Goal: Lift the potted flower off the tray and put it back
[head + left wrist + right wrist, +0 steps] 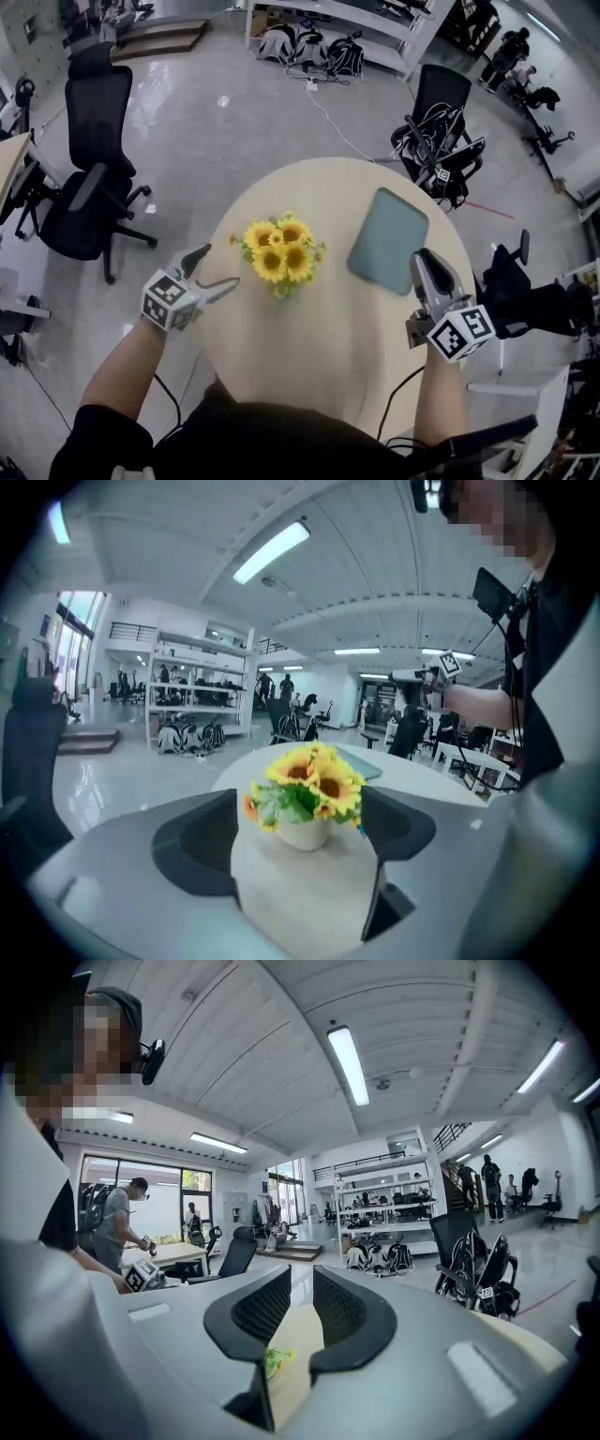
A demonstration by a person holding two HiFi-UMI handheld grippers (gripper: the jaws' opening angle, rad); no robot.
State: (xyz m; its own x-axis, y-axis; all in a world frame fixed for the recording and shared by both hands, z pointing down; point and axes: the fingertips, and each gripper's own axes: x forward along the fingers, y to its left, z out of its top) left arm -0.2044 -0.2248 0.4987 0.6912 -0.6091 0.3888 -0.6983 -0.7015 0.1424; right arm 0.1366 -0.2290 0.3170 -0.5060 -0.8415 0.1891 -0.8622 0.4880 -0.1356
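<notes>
Your left gripper [216,270] and right gripper [427,261] hang released and empty, while the white-potted yellow sunflowers [278,255] stand on the round wooden table [309,361] beside the teal tray [387,240], so pinching blossoms instead of the pot may topple them.

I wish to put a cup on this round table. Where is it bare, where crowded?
Bare: the near half of the round table, between the potted sunflowers and the person; also the far rim behind the flowers. Crowded: the right side, where the teal tray lies beside the right gripper.
</notes>
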